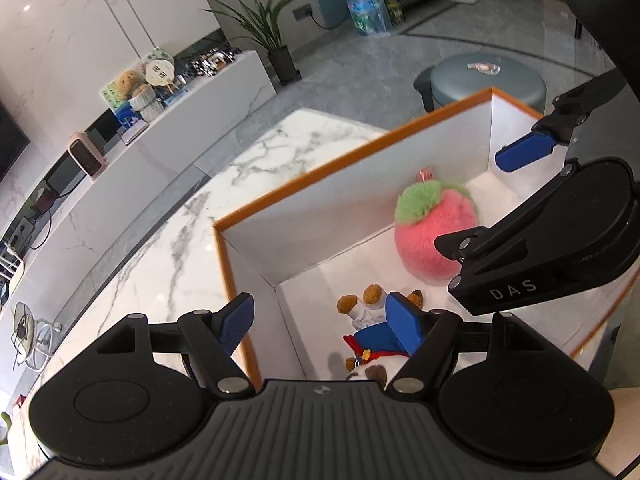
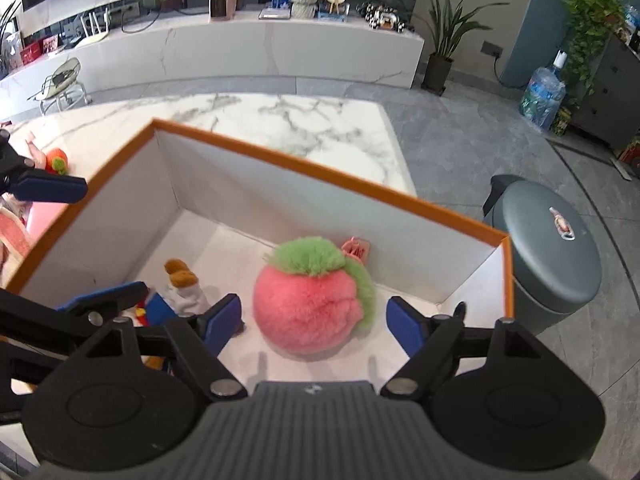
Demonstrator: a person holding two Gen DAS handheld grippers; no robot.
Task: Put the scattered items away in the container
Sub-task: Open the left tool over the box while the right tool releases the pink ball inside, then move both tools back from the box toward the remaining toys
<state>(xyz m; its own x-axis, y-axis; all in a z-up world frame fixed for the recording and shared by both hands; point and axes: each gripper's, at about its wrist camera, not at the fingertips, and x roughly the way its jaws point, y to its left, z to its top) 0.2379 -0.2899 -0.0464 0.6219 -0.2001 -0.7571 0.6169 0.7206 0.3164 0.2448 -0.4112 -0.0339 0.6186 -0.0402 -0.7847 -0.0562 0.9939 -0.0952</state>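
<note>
Below, both the left gripper [image 1: 322, 322] and right gripper [image 2: 314, 326] stand spread, holding nothing. Round pink-and-green plush fruit [image 2: 312, 300], at twelve o'clock of the right gripper in the orange-rimmed white box [image 2: 328, 168], is probably light and squashy; grasp its middle.

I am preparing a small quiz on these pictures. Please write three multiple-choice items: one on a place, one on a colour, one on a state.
1. Where is the pink plush fruit?
A. inside the box
B. on the floor
C. on the shelf

2. What colour is the rim of the box?
A. blue
B. orange
C. green

3. How is the right gripper?
A. shut on the bear
B. shut on the fruit
C. open, holding nothing

Answers:
1 A, it lies on the box floor.
2 B, an orange edge tops the white walls.
3 C, its blue pads stand clear of the fruit.
</note>
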